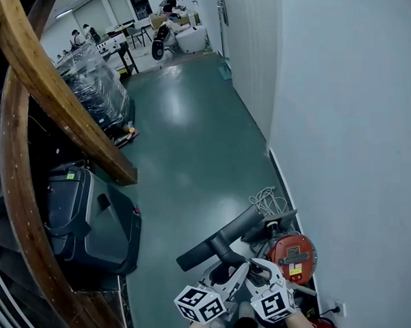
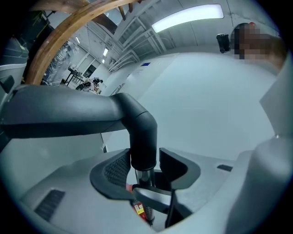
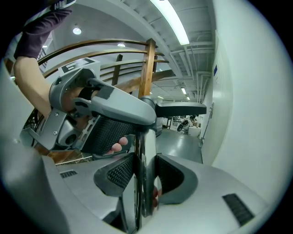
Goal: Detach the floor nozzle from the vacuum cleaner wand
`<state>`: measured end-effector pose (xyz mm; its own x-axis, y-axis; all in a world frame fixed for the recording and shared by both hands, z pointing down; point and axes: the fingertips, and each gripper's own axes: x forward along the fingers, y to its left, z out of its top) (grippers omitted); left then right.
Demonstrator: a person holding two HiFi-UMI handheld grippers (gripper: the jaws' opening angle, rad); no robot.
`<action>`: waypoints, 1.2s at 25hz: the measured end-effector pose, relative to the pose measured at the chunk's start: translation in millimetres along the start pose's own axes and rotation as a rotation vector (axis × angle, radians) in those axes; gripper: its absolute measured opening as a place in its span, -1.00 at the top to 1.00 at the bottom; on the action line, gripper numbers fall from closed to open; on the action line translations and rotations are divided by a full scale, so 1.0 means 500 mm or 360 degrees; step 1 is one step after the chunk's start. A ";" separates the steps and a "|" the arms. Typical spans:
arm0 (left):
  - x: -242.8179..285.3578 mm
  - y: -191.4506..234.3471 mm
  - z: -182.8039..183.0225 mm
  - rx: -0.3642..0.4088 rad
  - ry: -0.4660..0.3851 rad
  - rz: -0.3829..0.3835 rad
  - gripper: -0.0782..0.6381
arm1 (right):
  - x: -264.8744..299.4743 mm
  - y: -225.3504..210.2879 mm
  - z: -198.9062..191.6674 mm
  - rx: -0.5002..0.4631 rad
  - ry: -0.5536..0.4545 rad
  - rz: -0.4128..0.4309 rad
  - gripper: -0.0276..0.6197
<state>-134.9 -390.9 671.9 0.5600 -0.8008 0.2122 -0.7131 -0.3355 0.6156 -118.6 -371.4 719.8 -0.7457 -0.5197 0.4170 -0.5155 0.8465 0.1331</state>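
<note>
Head view first: where's the floor nozzle (image 1: pixel 220 238)?
— By the white wall (image 1: pixel 356 132), its black neck between the left claw's (image 2: pixel 145 165) parted jaws. The right claw (image 3: pixel 145 176) grips the chrome wand (image 3: pixel 146 146).

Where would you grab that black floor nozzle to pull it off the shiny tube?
Probably its round black neck, just above the chrome wand, coming side-on so the jaws straddle it. The neck is a slim cylinder that fits between them; the long nozzle head looks too broad.

One floor nozzle (image 1: pixel 216 238), one wand (image 3: pixel 145 183), one vacuum body (image 1: pixel 293 255), two tongs (image 2: pixel 145 168) (image 3: pixel 145 171)
</note>
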 end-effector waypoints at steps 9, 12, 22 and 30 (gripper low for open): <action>0.038 0.010 -0.003 -0.0063 0.0025 0.0001 0.27 | 0.000 -0.001 0.006 0.0005 -0.0005 0.0026 0.42; 0.037 0.009 -0.001 -0.0029 0.0023 0.0030 0.28 | -0.002 0.000 0.016 0.0010 0.0003 0.0041 0.42; 0.029 0.011 -0.006 -0.0211 0.0072 0.0046 0.28 | -0.006 0.008 0.015 0.0011 -0.0007 0.0040 0.42; -0.032 0.037 0.250 0.0114 -0.0197 0.0137 0.29 | 0.001 0.002 0.008 -0.0004 0.0011 0.0009 0.42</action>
<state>-210.0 -446.4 585.1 0.4423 -0.8817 0.1642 -0.7870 -0.2938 0.5425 -121.2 -371.2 716.6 -0.7454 -0.5143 0.4240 -0.5105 0.8496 0.1330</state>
